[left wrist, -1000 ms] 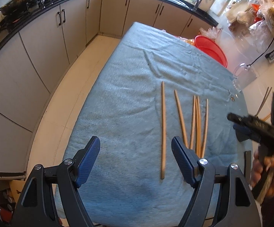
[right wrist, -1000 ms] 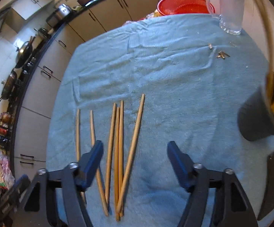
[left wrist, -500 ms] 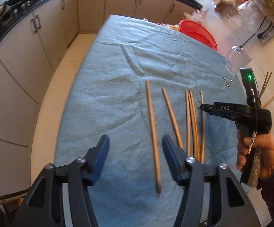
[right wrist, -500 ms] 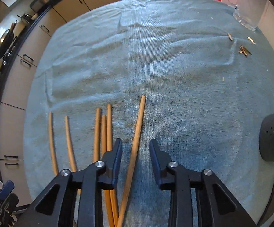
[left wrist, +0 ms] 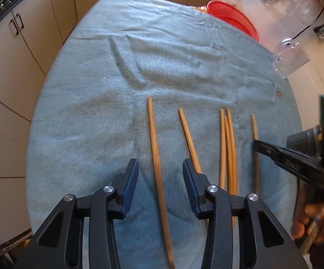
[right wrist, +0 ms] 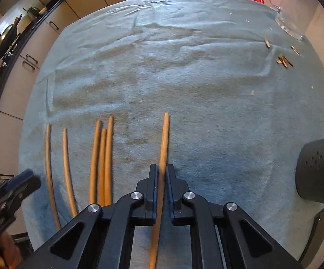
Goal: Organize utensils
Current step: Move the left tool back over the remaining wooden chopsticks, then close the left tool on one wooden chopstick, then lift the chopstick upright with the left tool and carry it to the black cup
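We grip the rightmost chopstick (right wrist: pixel 163 148) in our right tool (right wrist: pixel 161 174); left tool (left wrist: pixel 159 174) gapes around the leftmost chopstick (left wrist: pixel 155 154). Next likely: the dark holder (right wrist: pixel 321 170).

The support is a table covered by a wrinkled blue-grey terry cloth (right wrist: pixel 184 71), with creases and a long fold across its far half. Six light-brown wooden chopsticks lie directly on the cloth, roughly parallel. Landmark: the cluster of three touching chopsticks (left wrist: pixel 228 148). Left of the cluster lie a shorter-looking single chopstick (left wrist: pixel 189 139) and, beyond it, the leftmost chopstick (left wrist: pixel 156 157). Right of the cluster, apart from it, lies one more chopstick (right wrist: pixel 163 148). Far right of the cluster stands a dark perforated cylindrical holder (right wrist: pixel 318 170). Beyond, small brown fragments (right wrist: pixel 284 61) lie near a clear glass jug (right wrist: pixel 289 11).
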Motion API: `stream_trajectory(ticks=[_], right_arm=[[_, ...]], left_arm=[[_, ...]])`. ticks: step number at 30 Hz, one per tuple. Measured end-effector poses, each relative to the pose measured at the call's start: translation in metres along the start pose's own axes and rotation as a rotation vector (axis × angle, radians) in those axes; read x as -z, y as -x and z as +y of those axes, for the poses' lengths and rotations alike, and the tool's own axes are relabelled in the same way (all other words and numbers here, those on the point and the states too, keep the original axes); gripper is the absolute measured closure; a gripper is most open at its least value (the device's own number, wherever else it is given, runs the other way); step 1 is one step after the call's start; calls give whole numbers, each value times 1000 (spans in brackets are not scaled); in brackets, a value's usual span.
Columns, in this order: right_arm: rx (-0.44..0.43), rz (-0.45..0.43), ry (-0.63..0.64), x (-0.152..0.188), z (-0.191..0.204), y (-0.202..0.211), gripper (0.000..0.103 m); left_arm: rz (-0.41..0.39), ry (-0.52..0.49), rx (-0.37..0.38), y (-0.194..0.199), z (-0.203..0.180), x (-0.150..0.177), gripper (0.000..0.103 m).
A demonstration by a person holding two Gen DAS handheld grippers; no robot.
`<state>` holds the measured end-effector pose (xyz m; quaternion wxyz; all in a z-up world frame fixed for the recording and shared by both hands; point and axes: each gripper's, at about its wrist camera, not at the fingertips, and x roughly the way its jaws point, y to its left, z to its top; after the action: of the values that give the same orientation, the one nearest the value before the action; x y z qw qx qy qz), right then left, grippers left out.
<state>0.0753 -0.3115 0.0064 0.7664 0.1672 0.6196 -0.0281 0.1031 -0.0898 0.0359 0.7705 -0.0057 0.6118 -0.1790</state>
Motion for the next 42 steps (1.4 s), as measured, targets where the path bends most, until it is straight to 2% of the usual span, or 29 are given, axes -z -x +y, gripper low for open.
stream_trajectory(ticks=[4,9,10,16,28,42], right_arm=[[-18,-17,3,5,-6,9,95],[-45,-49,13,7,-8,24,95],[-52,-54,13,8,-8,27,95],[-77,-110,32,14,-4,47,95],[-115,-287,62,43,15,108,96],[-148,-435,62,88,12,164,96]], left_arm=[[38,11,-19,-20,-3,-11,81],[35,14,-40,-25,-5,-18,87],[32,13,-51,-25,-5,-18,97],[-6,11,-24,-14,-6,-9,97],[-223,-17,18,83,-10,29,97],[-330,-68,19,139,-31,69,97]])
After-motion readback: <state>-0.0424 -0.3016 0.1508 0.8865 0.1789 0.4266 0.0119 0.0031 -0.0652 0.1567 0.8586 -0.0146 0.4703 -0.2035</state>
